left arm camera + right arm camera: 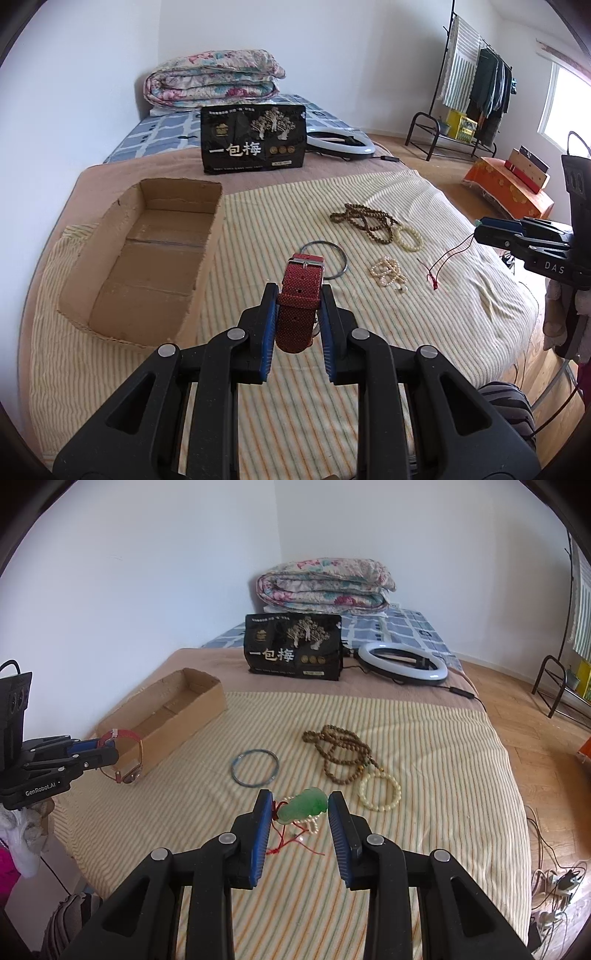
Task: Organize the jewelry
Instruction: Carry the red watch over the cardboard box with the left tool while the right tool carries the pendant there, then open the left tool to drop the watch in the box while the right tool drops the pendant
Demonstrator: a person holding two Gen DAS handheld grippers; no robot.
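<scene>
A cardboard box [147,258] is set open on the striped blanket [258,406], apparently empty. A red-strapped watch [297,306] is clamped narrowly in the left gripper [297,295], lifted clear beside the box. A green jade pendant [303,806] is pinched in the right gripper [300,805], its red cord [291,843] trailing onto the blanket. Both are best carried over the box and lowered before release, with the cord kept off the pearl strand [388,275]. The watch face is largely hidden behind the strap, and the box's near wall is obscured.
</scene>
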